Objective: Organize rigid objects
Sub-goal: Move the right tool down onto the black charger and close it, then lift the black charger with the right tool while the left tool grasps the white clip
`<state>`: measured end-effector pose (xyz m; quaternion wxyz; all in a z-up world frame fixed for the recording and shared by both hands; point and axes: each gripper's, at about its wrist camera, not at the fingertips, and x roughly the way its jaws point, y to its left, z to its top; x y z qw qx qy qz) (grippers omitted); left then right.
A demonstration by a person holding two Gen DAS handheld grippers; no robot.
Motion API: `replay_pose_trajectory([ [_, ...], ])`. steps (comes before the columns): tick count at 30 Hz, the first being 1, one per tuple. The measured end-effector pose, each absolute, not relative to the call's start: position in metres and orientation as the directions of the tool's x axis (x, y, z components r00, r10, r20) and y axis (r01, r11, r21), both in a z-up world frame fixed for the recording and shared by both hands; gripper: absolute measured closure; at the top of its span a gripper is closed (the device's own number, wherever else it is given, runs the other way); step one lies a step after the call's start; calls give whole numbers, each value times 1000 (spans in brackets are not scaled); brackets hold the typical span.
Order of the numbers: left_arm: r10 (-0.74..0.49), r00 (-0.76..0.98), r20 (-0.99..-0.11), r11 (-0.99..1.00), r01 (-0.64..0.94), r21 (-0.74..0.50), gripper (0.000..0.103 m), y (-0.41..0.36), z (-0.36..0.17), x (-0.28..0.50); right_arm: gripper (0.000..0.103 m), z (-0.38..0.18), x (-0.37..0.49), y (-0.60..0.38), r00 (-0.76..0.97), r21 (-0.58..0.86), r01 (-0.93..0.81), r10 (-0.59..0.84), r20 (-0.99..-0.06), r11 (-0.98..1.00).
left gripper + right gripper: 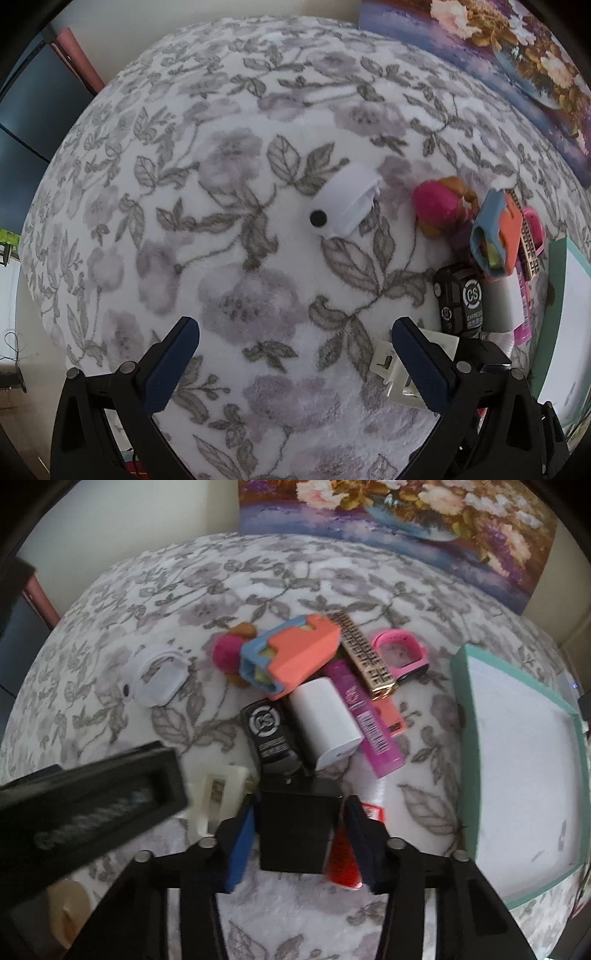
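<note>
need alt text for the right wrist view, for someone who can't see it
The right claw grips a black box at the near edge of a toy pile on a floral blanket. An open teal box sits to the right; a white charger lies in the pile.

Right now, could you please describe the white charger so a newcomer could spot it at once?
On the floral blanket, find the pile left of the green tray. The white charger lies mid-pile between a black box and a purple tube, the only plain white block.
</note>
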<state>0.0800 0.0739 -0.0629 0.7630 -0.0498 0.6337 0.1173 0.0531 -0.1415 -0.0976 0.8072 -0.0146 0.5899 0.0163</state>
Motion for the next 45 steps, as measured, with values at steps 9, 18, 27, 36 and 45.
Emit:
replay_pose_trajectory([
  [9, 85, 177, -981, 971, -235, 42, 0, 67, -62, 82, 59, -98, 55, -152, 277, 65, -5, 64, -959, 998],
  [18, 51, 178, -983, 974, -227, 9, 0, 57, -64, 80, 60, -82, 53, -173, 262, 140, 50, 122, -957, 989],
  [27, -13, 183, -983, 978, -203, -51, 0, 30, -69, 77, 60, -67, 46, -196, 290, 172, 107, 135, -948, 979],
  [36, -35, 165, -986, 977, -201, -68, 0, 11, -82, 75, 60, -55, 40, -230, 325, 182, 181, 116, -939, 967],
  [45, -51, 144, -988, 988, -138, -71, 2, -26, -98, 73, 60, -57, 37, -245, 326, 207, 226, 126, -937, 952],
])
